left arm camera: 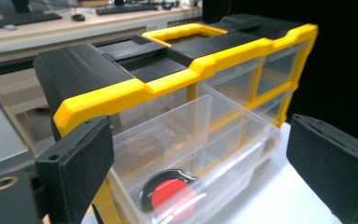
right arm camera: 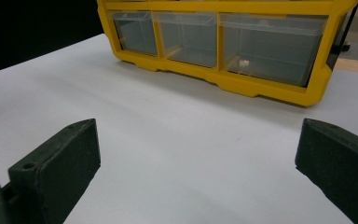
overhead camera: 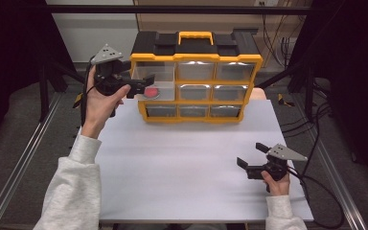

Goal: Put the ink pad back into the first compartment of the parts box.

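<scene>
A yellow and black drawer organizer [overhead camera: 196, 58] with clear drawers stands at the back of the white table [overhead camera: 187, 158]. Its upper left drawer [overhead camera: 149, 79] is pulled out, and a round red and black object [overhead camera: 151, 92] lies in it. My left gripper [overhead camera: 141, 85] hovers open at the front of that drawer, with nothing between its jaws. The left gripper view looks over the drawer [left arm camera: 168, 126] at the red object [left arm camera: 168, 193] from between the open left gripper [left arm camera: 205, 154]. My right gripper [overhead camera: 252, 154] rests open and empty near the table's front right.
The organizer's other drawers look closed, and its yellow carry handle [overhead camera: 195, 34] lies on top. In the right gripper view the bottom row [right arm camera: 261, 88] faces the open right gripper [right arm camera: 196, 154], with a small pale item [right arm camera: 244, 62] in one drawer. Cables [overhead camera: 316, 143] trail off the table's right side.
</scene>
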A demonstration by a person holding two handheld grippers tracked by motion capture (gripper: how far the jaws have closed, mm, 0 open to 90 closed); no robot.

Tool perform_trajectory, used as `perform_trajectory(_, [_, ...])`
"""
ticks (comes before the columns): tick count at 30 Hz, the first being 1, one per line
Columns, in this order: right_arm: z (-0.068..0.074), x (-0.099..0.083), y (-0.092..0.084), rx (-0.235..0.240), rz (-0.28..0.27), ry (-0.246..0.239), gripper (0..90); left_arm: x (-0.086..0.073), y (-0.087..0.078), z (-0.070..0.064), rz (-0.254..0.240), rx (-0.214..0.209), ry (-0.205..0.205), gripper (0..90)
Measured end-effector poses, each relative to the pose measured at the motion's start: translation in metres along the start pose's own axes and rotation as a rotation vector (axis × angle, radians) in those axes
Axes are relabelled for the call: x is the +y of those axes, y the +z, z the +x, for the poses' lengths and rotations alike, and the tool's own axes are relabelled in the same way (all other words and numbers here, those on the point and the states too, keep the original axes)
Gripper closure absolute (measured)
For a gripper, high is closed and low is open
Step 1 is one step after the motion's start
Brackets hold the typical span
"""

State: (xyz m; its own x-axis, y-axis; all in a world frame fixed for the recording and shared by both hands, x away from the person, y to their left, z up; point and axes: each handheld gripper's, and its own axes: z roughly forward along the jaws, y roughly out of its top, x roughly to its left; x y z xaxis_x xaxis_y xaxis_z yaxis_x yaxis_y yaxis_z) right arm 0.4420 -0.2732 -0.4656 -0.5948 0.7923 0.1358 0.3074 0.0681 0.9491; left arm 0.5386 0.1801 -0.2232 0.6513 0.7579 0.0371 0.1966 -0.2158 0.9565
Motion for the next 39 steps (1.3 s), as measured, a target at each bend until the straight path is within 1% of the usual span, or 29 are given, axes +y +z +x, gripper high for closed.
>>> perform_trajectory(3, [0.000,0.000,0.000,0.000,-0.001,0.000,0.4,-0.003,-0.007,-0.001,-0.012,-0.013,-0.002,5.2])
perform_trajectory(4, [0.000,0.000,0.000,0.001,0.000,0.000,0.4,-0.007,-0.013,-0.001,-0.023,-0.023,0.000,3.7])
perform_trajectory(7, [0.000,0.000,0.000,0.001,-0.001,0.000,0.4,-0.014,-0.020,-0.001,-0.036,-0.038,-0.006,1.6])
perform_trajectory(8, [0.000,0.000,0.000,0.001,-0.001,0.000,0.4,-0.014,-0.020,-0.001,-0.036,-0.038,-0.006,0.9])
perform_trajectory(9, [0.000,0.000,0.000,0.001,-0.001,0.001,0.4,-0.021,-0.025,-0.001,-0.037,-0.035,0.001,0.5])
perform_trajectory(10, [0.000,0.000,0.000,0.001,-0.001,-0.002,0.4,-0.021,-0.025,-0.001,-0.037,-0.035,0.001,0.3])
perform_trajectory(11, [0.000,0.000,0.000,0.001,-0.001,-0.001,0.4,-0.028,-0.029,-0.001,-0.045,-0.033,0.004,0.1])
perform_trajectory(13, [0.000,0.000,0.000,0.001,-0.001,-0.003,0.4,-0.035,-0.032,-0.001,-0.044,-0.030,0.007,0.0])
perform_trajectory(15, [0.000,0.000,0.000,0.001,-0.001,-0.002,0.4,-0.039,-0.033,-0.001,-0.042,-0.023,0.012,0.1])
perform_trajectory(16, [0.000,0.000,0.000,0.001,0.000,-0.003,0.4,-0.047,-0.037,0.000,-0.044,-0.020,0.013,0.0])
perform_trajectory(17, [0.000,0.000,0.000,0.001,0.000,-0.003,0.4,-0.047,-0.037,0.000,-0.044,-0.020,0.013,0.0])
perform_trajectory(18, [0.000,0.000,0.000,0.000,0.000,-0.003,0.4,-0.056,-0.040,-0.001,-0.053,-0.028,0.009,0.0])
perform_trajectory(19, [0.000,0.000,0.000,0.000,0.000,-0.004,0.4,-0.056,-0.040,-0.001,-0.053,-0.028,0.009,0.0])
perform_trajectory(20, [0.000,0.000,0.001,0.000,-0.001,-0.007,0.4,-0.065,-0.044,-0.001,-0.064,-0.030,0.004,0.0])
perform_trajectory(21, [0.000,0.000,0.001,-0.001,0.000,-0.006,0.4,-0.069,-0.045,-0.002,-0.064,-0.033,0.002,0.0])
perform_trajectory(22, [0.000,-0.001,0.001,0.000,0.001,-0.007,0.4,-0.074,-0.046,-0.002,-0.069,-0.034,0.000,0.0])
perform_trajectory(23, [0.000,-0.001,0.001,0.000,0.001,-0.007,0.4,-0.074,-0.046,-0.002,-0.069,-0.034,0.000,0.0])
perform_trajectory(24, [0.000,-0.001,0.001,0.000,0.001,-0.007,0.4,-0.082,-0.046,-0.002,-0.064,-0.041,-0.001,0.0])
perform_trajectory(25, [0.000,-0.001,0.001,0.000,0.001,-0.007,0.4,-0.082,-0.046,-0.002,-0.064,-0.041,-0.001,0.0])
perform_trajectory(27, [0.000,-0.001,0.001,0.000,0.003,-0.006,0.4,-0.095,-0.046,-0.002,-0.064,-0.049,-0.010,0.0])
perform_trajectory(28, [0.000,-0.001,0.001,0.000,0.002,-0.006,0.4,-0.095,-0.046,-0.002,-0.064,-0.049,-0.010,0.0])
perform_trajectory(29, [0.000,-0.001,0.001,0.000,0.002,-0.006,0.4,-0.100,-0.046,-0.002,-0.066,-0.055,-0.015,0.0])
perform_trajectory(30, [0.000,-0.001,0.001,0.001,0.002,-0.005,0.4,-0.110,-0.045,-0.003,-0.063,-0.061,-0.026,0.1])
perform_trajectory(32, [0.000,-0.001,0.001,0.000,0.004,-0.004,0.4,-0.121,-0.044,-0.004,-0.060,-0.067,-0.032,0.0])
perform_trajectory(33, [0.000,-0.001,0.001,0.000,0.004,-0.005,0.4,-0.121,-0.044,-0.004,-0.060,-0.067,-0.032,0.1])
perform_trajectory(34, [0.000,-0.001,0.001,0.000,0.003,-0.006,0.4,-0.131,-0.042,-0.004,-0.047,-0.074,-0.037,0.1])
perform_trajectory(37, [0.000,-0.001,0.001,0.000,0.005,-0.004,0.4,-0.146,-0.041,-0.005,-0.038,-0.081,-0.049,0.1])
perform_trajectory(38, [0.000,-0.001,0.001,0.000,0.005,-0.004,0.4,-0.146,-0.041,-0.005,-0.038,-0.081,-0.049,0.2])
perform_trajectory(39, [0.000,-0.001,0.001,0.001,0.002,-0.005,0.4,-0.156,-0.041,-0.006,-0.038,-0.091,-0.059,0.2])
